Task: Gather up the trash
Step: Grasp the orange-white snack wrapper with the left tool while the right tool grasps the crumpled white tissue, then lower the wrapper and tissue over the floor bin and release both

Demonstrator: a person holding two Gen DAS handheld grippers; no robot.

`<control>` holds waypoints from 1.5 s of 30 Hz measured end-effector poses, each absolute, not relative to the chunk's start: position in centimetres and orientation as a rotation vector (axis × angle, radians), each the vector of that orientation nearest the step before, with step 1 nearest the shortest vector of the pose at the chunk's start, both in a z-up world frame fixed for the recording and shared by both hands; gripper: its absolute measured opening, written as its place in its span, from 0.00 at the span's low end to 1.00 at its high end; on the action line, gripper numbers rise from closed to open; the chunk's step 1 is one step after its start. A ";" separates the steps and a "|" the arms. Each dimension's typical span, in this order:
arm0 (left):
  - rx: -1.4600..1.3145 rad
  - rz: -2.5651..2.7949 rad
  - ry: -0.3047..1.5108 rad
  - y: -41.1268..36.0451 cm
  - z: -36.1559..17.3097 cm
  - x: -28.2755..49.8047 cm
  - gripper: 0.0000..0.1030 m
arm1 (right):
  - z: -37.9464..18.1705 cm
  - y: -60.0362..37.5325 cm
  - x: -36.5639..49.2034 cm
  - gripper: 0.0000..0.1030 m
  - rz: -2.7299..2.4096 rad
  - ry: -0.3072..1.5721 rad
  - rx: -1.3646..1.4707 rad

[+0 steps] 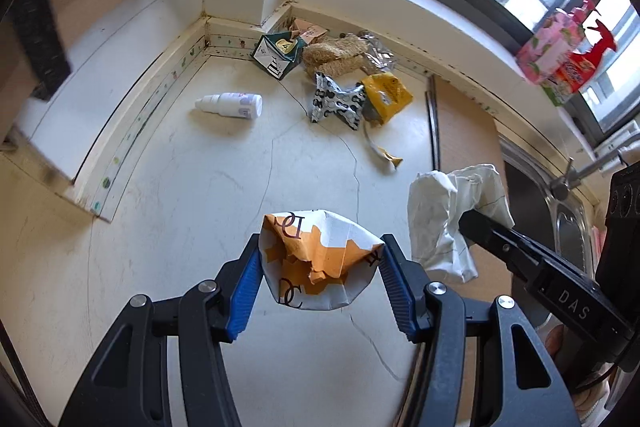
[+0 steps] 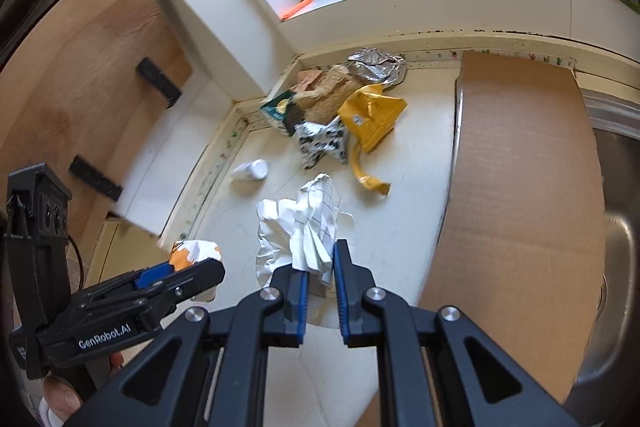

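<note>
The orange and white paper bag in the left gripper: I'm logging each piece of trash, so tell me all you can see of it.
The orange and white paper bag is crumpled, thin paper, white with torn-looking orange patches and dark serif lettering. It sits pinched between the blue-padded fingers of the left gripper, held above the pale counter, its folded top pointing away from the camera. Nothing else touches it.

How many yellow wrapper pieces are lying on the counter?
2. The large yellow wrapper lies in the trash pile near the corner; a torn yellow strip lies just in front of it. More may be hidden under the pile.
</note>
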State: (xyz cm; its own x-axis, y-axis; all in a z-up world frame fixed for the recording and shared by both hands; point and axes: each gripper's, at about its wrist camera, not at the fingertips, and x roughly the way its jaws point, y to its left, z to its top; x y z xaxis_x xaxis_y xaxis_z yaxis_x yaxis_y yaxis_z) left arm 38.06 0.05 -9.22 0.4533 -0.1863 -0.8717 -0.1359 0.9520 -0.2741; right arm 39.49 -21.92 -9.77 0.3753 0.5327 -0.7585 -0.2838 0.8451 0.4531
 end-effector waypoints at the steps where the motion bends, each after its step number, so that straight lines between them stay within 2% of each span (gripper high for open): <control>1: -0.319 -0.045 1.100 0.0 -8.8 37.0 0.54 | -9.4 -21.8 38.6 0.11 0.534 1.060 0.264; 14: -0.243 -0.193 1.066 0.1 -5.9 23.4 0.54 | -5.3 -19.6 21.9 0.11 0.481 0.994 0.273; 24: -0.193 -0.302 1.100 0.7 -7.5 13.0 0.54 | -6.5 -19.3 10.5 0.11 0.407 0.998 0.270; 36: -0.188 -0.356 1.265 0.2 -15.7 8.0 0.54 | -13.9 -19.9 4.0 0.11 0.312 1.198 0.298; 45: -0.250 -0.317 1.364 0.2 -25.9 7.8 0.54 | -22.6 -20.2 3.8 0.11 0.272 1.318 0.290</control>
State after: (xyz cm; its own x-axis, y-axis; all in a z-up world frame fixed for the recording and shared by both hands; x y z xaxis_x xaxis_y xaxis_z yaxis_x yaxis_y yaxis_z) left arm 7.80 0.16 -25.90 0.1738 -0.3640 -0.9151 0.0772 0.9314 -0.3558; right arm 3.78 -20.23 -22.57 0.2288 0.3562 -0.9060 -0.0310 0.9329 0.3589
